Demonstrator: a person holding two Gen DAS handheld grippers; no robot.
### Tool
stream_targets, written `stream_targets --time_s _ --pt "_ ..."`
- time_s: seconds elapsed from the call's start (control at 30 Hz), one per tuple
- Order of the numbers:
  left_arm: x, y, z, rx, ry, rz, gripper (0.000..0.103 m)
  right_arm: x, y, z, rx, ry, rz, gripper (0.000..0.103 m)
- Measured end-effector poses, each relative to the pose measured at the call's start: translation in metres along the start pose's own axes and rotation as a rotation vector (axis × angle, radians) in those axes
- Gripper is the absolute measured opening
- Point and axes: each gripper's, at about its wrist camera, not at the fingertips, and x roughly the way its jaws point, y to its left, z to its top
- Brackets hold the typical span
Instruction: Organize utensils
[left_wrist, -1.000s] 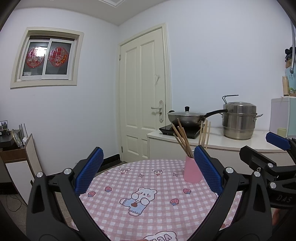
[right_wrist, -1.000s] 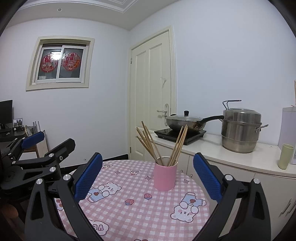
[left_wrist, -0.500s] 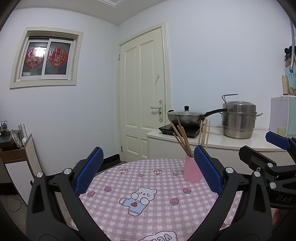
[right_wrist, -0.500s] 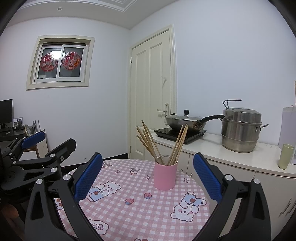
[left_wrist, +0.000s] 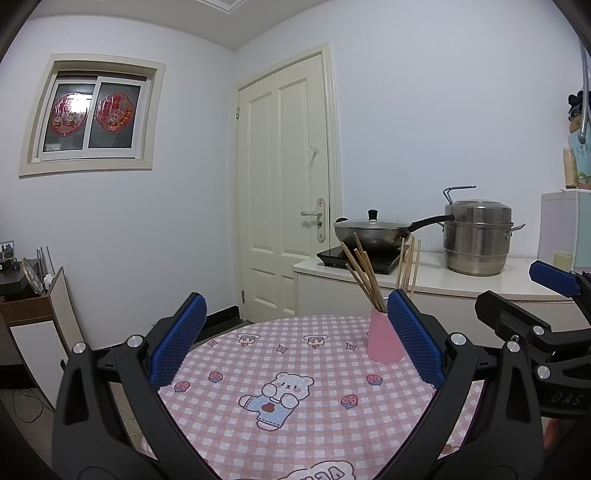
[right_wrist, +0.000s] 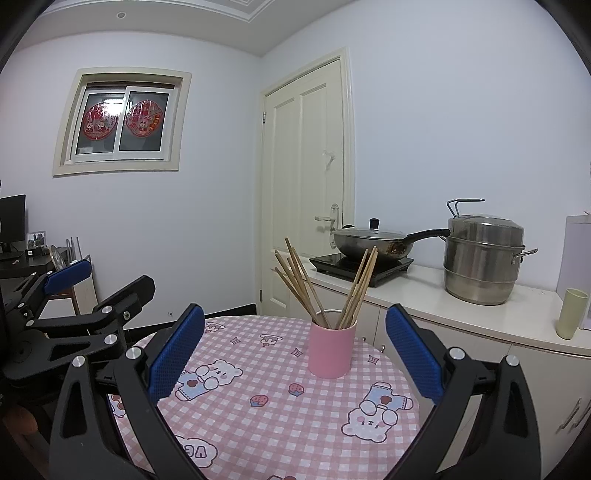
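Pale walls close in a small kitchen corner, with a cream panelled door (right_wrist: 308, 184) at the back and a window (right_wrist: 122, 122) carrying two red paper cut-outs high on the left wall. Along the right side runs a white counter (right_wrist: 424, 291), where a tall steel steamer pot (right_wrist: 482, 258) stands beside a lidded wok (right_wrist: 373, 242) resting on a black induction hob (right_wrist: 360, 266); a pale green cup (right_wrist: 570, 314) sits further along the counter toward the right. Nearer, a round table (right_wrist: 280, 424) wears a pink checked cloth printed with bears and strawberries. Both grippers hang above its near edge, side by side. The left gripper (left_wrist: 295, 345) has its blue-padded fingers spread wide with nothing between them, and the right gripper (right_wrist: 295, 345) is spread just as wide and equally empty. Toward the far side of the table stands a pink cup (right_wrist: 332, 349), upright, well clear of either gripper. A bundle of wooden chopsticks (right_wrist: 321, 286) sticks out of it, fanned into two leaning groups.
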Motion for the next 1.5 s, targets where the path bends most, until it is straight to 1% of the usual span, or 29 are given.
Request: stream_targets --time_s 1.5 --pt "0.0003 -0.0011 -0.0022 0.004 0.009 0.002 0.096 0.0023 -0.0029 -0.0014 -0.001 0.008 0.003 0.095"
